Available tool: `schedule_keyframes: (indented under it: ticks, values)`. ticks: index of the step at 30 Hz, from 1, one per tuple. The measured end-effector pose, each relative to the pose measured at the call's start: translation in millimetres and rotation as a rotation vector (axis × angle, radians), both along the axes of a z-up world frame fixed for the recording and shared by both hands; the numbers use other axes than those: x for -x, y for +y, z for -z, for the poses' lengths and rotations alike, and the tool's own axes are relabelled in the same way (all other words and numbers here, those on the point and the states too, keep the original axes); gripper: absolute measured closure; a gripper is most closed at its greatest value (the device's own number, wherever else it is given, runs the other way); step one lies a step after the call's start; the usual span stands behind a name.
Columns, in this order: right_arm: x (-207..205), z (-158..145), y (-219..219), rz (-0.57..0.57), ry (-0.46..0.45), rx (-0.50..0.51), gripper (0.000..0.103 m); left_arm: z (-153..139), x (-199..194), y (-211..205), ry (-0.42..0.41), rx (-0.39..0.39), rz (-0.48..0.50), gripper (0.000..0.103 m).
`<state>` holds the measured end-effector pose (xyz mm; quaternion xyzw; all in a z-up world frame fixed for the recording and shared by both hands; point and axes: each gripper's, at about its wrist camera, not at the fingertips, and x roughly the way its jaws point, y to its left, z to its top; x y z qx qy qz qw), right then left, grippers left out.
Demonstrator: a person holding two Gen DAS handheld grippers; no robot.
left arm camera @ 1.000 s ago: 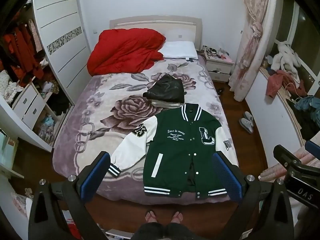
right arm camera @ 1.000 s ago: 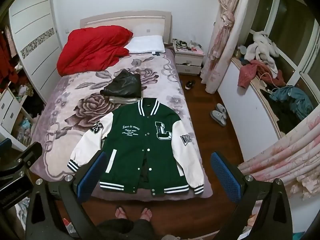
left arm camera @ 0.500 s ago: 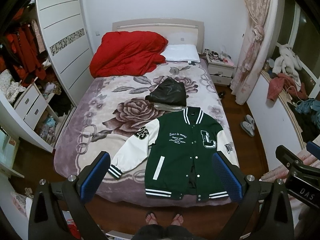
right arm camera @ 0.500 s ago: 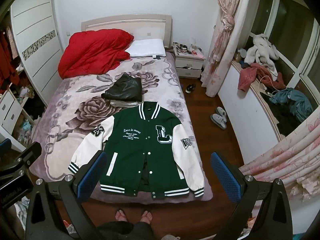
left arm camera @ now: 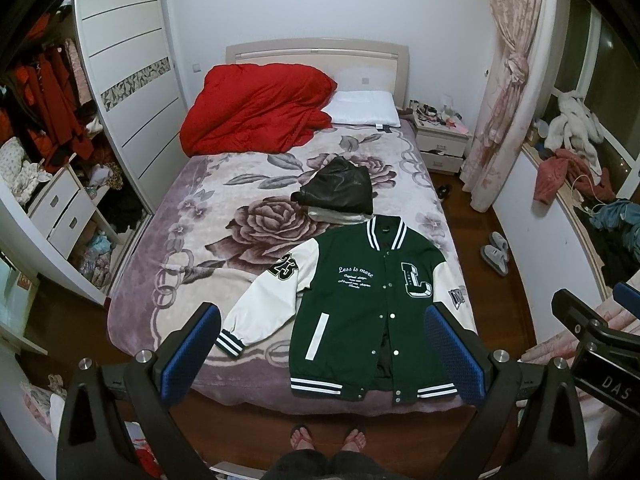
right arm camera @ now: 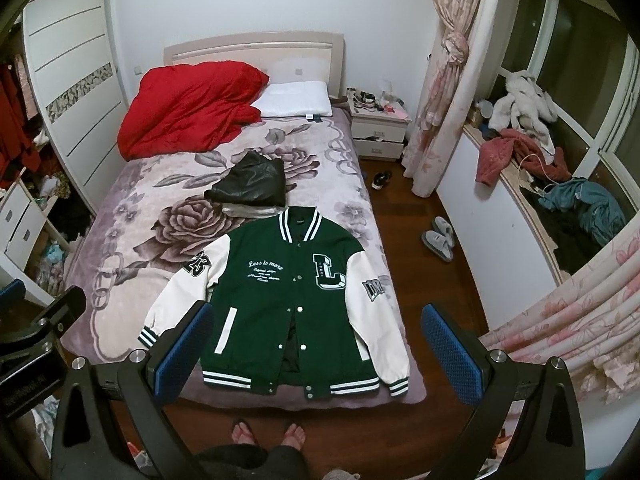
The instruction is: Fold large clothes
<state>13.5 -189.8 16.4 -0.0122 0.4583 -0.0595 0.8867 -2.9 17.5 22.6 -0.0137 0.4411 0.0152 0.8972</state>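
Note:
A green varsity jacket (left arm camera: 372, 300) with white sleeves lies flat and face up at the foot of the bed (left arm camera: 192, 248), collar away from me. It also shows in the right wrist view (right arm camera: 296, 292). A folded black garment (left arm camera: 336, 192) on a grey one lies just beyond the collar. My left gripper (left arm camera: 322, 350) is open and empty, held high above the bed's near edge. My right gripper (right arm camera: 316, 350) is open and empty, also high above the jacket's hem. The right gripper shows at the right edge of the left wrist view (left arm camera: 596, 328).
A red duvet (left arm camera: 256, 108) and a white pillow (left arm camera: 364, 108) lie at the head of the bed. A nightstand (left arm camera: 440, 140), curtain (left arm camera: 504, 92) and slippers (left arm camera: 496, 252) are on the right. An open wardrobe (left arm camera: 44, 112) is on the left. My feet (left arm camera: 328, 438) stand at the bed's foot.
Both grippers have pulled back and up a little, so the bed and jacket sit slightly lower and farther in view. The jacket has not moved. Both stay open.

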Motion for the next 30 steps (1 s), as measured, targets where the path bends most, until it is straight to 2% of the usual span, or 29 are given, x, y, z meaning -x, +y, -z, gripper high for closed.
schedule_keyframes:
  ticks: [9, 30]
  values:
    - [-5.7, -11.1, 5.3, -0.001, -0.007, -0.001, 0.000, -2.4, -0.6, 1.5, -0.003, 0.000, 0.000, 0.000]
    - [-3.0, -11.2, 7.5, 0.001, -0.011, -0.003, 0.000, -0.9, 3.0, 2.8, -0.010, -0.001, 0.001, 0.000]
